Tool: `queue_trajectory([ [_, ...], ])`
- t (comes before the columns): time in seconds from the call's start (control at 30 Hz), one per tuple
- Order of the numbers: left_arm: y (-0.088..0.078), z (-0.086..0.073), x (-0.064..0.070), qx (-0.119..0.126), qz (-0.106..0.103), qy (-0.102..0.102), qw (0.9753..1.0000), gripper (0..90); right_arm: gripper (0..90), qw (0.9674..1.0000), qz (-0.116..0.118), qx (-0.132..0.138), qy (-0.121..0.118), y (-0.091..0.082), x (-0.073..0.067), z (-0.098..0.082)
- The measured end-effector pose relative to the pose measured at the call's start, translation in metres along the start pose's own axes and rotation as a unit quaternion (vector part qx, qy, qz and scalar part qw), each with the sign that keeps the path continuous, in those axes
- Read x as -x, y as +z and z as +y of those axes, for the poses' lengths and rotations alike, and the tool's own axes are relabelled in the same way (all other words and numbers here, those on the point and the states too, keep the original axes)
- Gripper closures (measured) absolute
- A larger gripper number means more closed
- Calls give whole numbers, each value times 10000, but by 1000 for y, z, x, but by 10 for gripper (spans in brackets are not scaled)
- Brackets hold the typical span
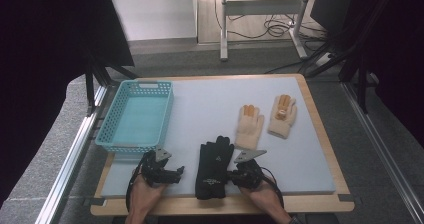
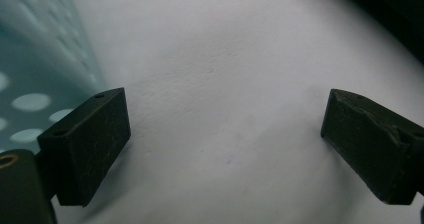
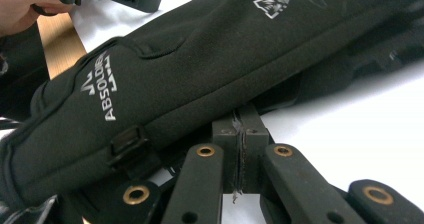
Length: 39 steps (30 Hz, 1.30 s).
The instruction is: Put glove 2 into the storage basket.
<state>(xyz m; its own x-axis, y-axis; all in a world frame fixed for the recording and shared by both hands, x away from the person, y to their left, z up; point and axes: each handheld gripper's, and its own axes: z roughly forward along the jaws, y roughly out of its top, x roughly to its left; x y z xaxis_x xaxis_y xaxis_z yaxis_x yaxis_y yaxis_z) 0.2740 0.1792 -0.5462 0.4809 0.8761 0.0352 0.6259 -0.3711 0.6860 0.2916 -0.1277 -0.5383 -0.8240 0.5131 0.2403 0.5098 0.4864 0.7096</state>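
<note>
Grey mat (image 1: 210,104) on wood table: black gloves (image 1: 214,168) lie near front edge, centre. My right gripper (image 3: 239,134) jaws together, pinching the gloves' edge. My left gripper (image 1: 176,171) jaws apart, nothing btwn, near basket (image 1: 107,120).

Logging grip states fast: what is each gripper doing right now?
Left gripper: open, nothing between its jaws, over the bare mat.
Right gripper: shut at the edge of the black glove; whether it pinches fabric cannot be told.

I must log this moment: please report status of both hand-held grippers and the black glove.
Left hand-held gripper open, over bare mat. Right hand-held gripper shut at edge of black glove; grip unclear. Basket apart, nothing in the way.
</note>
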Motion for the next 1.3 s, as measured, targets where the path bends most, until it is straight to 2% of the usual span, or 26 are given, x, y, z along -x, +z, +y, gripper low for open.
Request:
queue_trajectory([
  [0.1, -2, -2, -4, 11, 131, 1, 9999, 56, 872, 10000, 0, 26, -88, 13, -5, 9],
  [0.23, -3, -4, -7, 1, 157, -25, 9999, 54, 870, 9999, -19, 60, -124, 22, -8, 15],
  [0.33, -2, -6, -12, -7, 52, -102, 9999, 40, 862, 9996, -65, 96, -241, 32, -11, 21],
  [0.43, -1, -10, -17, 66, -105, -197, 9997, 32, 833, 9995, -42, 62, -303, 29, -11, 21],
  [0.57, -1, -12, -18, 128, -141, -193, 9996, 31, 796, 9992, -127, 91, -373, 19, -9, 17],
  [0.63, -1, -12, -18, 150, -148, -214, 9995, 31, 757, 9990, -224, 143, -363, 10, -4, 15],
  [0.67, -1, -13, -18, 160, -153, -223, 9995, 33, 717, 9982, -420, 153, -404, 2, 1, 12],
  [0.7, 0, -13, -19, 159, -208, -304, 9992, 33, 717, 9982, -420, 153, -404, 2, 1, 12],
  [0.87, 0, -16, -19, 266, -213, -323, 9989, 37, 614, 9952, -899, 228, -296, -24, 26, 1],
  [0.93, 0, -17, -19, 297, -208, -326, 9988, 38, 540, 9916, -1250, 255, -232, -41, 44, -8],
  [0.97, 0, -17, -19, 301, -210, -330, 9988, 38, 540, 9916, -1250, 255, -232, -41, 44, -8],
  [1.0, 0, -17, -19, 308, -231, -358, 9986, 37, 488, 9891, -1442, 231, -177, -50, 54, -13],
  [1.07, 0, -17, -19, 307, -237, -362, 9986, 37, 463, 9885, -1489, 226, -147, -54, 58, -15],
  [1.27, 0, -16, -20, 263, -249, -366, 9987, 36, 337, 9807, -1934, 271, 106, -77, 85, -30],
  [1.3, 0, -16, -20, 252, -251, -370, 9987, 36, 320, 9785, -2033, 304, 145, -81, 90, -32],
])
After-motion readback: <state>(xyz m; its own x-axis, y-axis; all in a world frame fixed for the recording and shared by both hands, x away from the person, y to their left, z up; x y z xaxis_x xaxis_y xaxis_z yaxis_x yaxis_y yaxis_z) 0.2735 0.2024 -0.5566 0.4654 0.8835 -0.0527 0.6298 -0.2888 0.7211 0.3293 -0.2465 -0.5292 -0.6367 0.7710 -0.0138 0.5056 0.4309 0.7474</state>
